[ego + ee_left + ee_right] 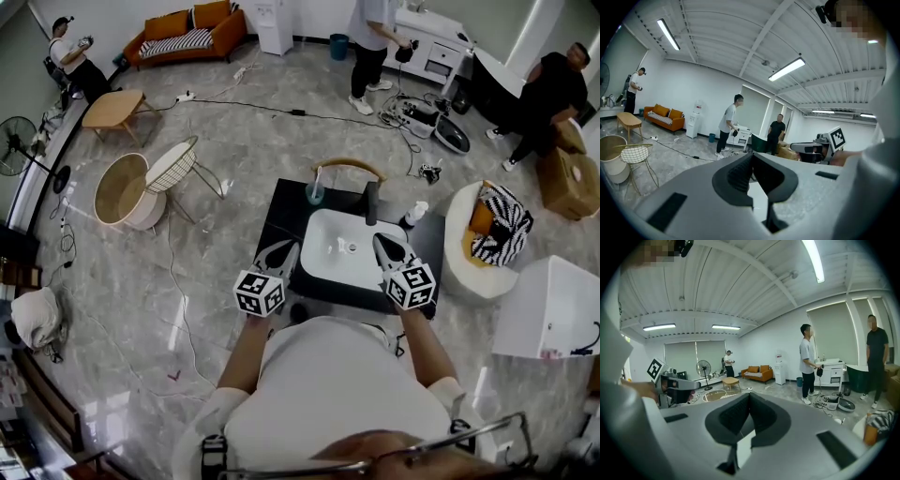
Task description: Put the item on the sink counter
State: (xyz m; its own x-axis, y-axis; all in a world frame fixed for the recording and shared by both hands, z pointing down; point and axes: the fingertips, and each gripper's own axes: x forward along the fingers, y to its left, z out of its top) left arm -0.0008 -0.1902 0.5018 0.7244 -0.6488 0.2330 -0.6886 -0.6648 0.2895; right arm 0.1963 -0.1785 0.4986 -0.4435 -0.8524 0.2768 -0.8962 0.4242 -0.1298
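Observation:
The black sink counter (281, 211) with a white basin (349, 246) stands right in front of me. At its back edge are a glass with a toothbrush (315, 190), a black faucet (372, 202) and a small white bottle (415, 214). My left gripper (287, 247) hovers over the basin's left rim and my right gripper (380, 239) over its right rim. Both are shut with nothing between the jaws. In the left gripper view the left gripper (751, 156) points level into the room, as does the right gripper (750, 394) in the right gripper view.
A wire chair (174, 166) and a round basket table (123, 190) stand to the left. A white armchair with a striped cushion (492, 234) and a white cabinet (548, 309) stand to the right. Cables (281, 108) run across the floor. Several people stand at the far wall.

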